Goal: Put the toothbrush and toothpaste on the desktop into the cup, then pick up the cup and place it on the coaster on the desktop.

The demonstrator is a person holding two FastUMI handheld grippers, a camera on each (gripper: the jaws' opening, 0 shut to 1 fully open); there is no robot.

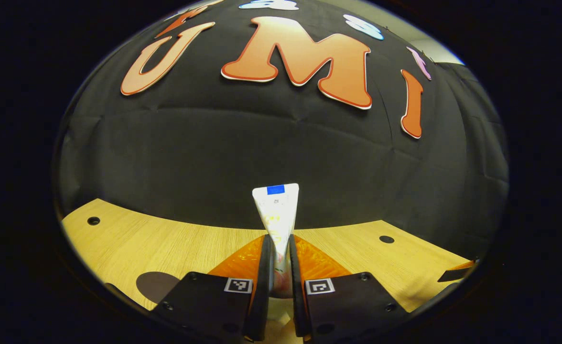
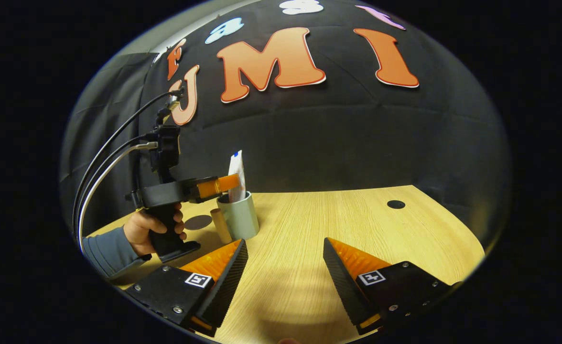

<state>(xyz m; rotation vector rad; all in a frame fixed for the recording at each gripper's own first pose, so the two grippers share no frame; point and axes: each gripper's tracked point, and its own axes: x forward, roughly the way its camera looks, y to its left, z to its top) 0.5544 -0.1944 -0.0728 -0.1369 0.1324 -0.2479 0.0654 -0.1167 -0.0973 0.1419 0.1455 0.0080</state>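
Note:
My left gripper (image 1: 279, 267) is shut on the white toothpaste tube (image 1: 277, 215), which stands upright with its flat blue-marked end on top. In the right gripper view, the left gripper (image 2: 233, 183) holds the toothpaste tube (image 2: 236, 167) over the grey cup (image 2: 240, 217), and the tube's lower end dips inside the rim. A short tan cylinder (image 2: 221, 225) stands against the cup's left side; I cannot tell what it is. The dark round coaster (image 2: 198, 222) lies just left of the cup and shows as the dark coaster (image 1: 156, 284) at lower left. My right gripper (image 2: 286, 272) is open over bare table.
The wooden table (image 2: 348, 229) has round holes (image 2: 395, 204) near its back edge. A hand in a grey sleeve (image 2: 149, 229) holds the left gripper's handle, with cables (image 2: 104, 157) looping up behind it.

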